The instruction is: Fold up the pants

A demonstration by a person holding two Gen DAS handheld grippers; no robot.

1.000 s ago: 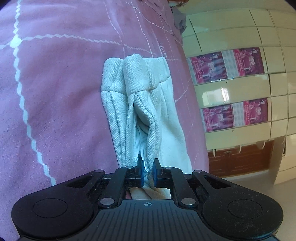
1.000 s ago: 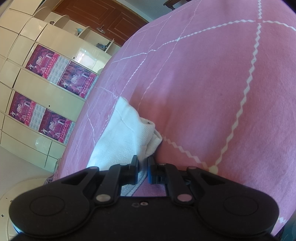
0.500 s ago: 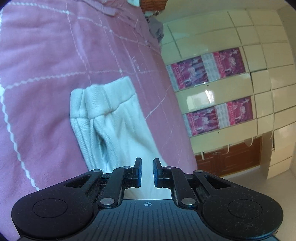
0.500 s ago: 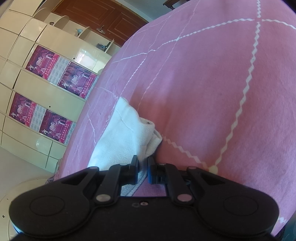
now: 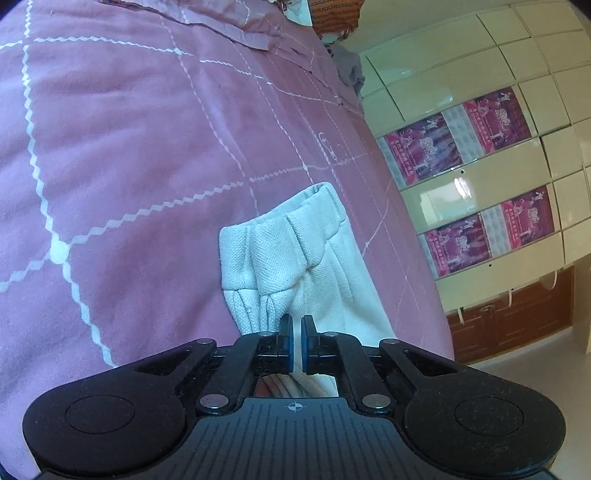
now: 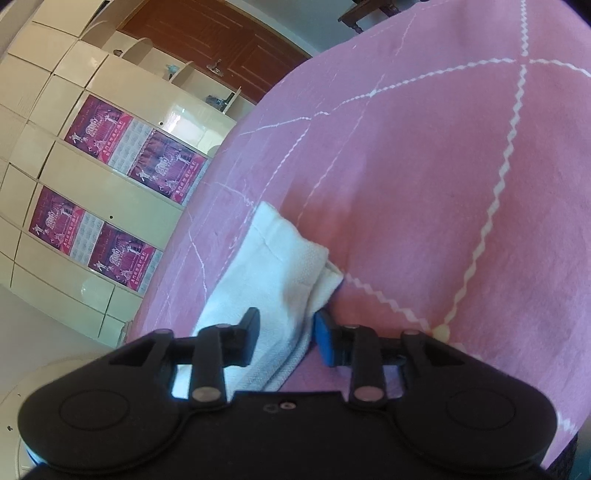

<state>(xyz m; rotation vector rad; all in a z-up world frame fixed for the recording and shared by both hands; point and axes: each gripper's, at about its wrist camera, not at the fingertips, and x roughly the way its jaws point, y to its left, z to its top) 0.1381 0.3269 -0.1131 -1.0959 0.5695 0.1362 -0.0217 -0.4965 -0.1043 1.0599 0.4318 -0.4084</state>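
Observation:
The white pants (image 5: 291,266) lie bunched on the pink bedspread (image 5: 129,147), elastic waistband at the far end. My left gripper (image 5: 295,347) sits over their near part with its jaws nearly together; white cloth shows between and below the pads. In the right wrist view the other end of the pants (image 6: 273,280) lies folded on the bedspread (image 6: 443,184). My right gripper (image 6: 286,334) is open, its fingers standing either side of the cloth edge.
The bedspread has white zigzag lines. Cream cabinet doors with purple posters (image 5: 472,177) stand beside the bed, also in the right wrist view (image 6: 110,184). A brown wooden door (image 6: 221,40) is behind. A pillow edge (image 5: 229,26) and clothes lie at the bed's far end.
My left gripper opened and let the pants drop, then shut again on the cloth and moved back. My right gripper went from shut on the pants to open.

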